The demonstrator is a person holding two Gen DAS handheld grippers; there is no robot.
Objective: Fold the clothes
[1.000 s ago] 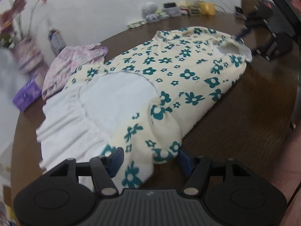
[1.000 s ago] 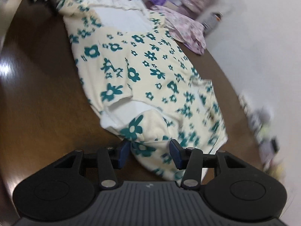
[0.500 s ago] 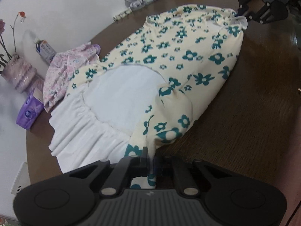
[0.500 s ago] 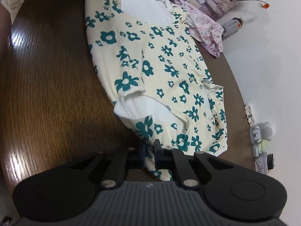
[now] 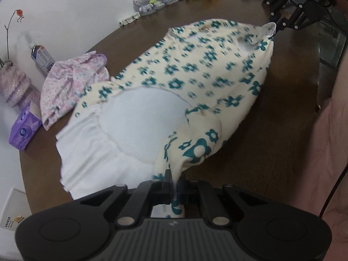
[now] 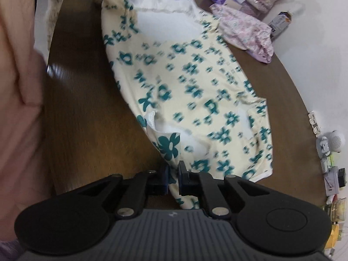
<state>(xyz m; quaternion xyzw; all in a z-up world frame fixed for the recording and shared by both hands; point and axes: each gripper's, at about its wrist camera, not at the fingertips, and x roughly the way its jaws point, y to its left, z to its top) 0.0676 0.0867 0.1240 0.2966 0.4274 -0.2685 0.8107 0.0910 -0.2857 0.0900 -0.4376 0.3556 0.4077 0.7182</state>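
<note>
Since the earlier frames the near edge of the floral garment (image 5: 195, 69) has been lifted off the brown table (image 5: 271, 141), both sets of jaws having closed on it. One end of that edge is pinched by the left gripper (image 5: 174, 187) and the opposite end by the right gripper (image 6: 173, 178), so the garment's long axis is stretched between them. The rest is spread on the table beyond that edge, the pink garment (image 5: 69, 87) lying just past its far side.

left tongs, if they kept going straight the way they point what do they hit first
The floral garment the left tongs already grip; just past the pinched corner lies its white lining on the table, though depth is unclear.

Dim indoor light; garment (image 5: 195, 71) motion-blurred; fisheye edges bent.
</note>
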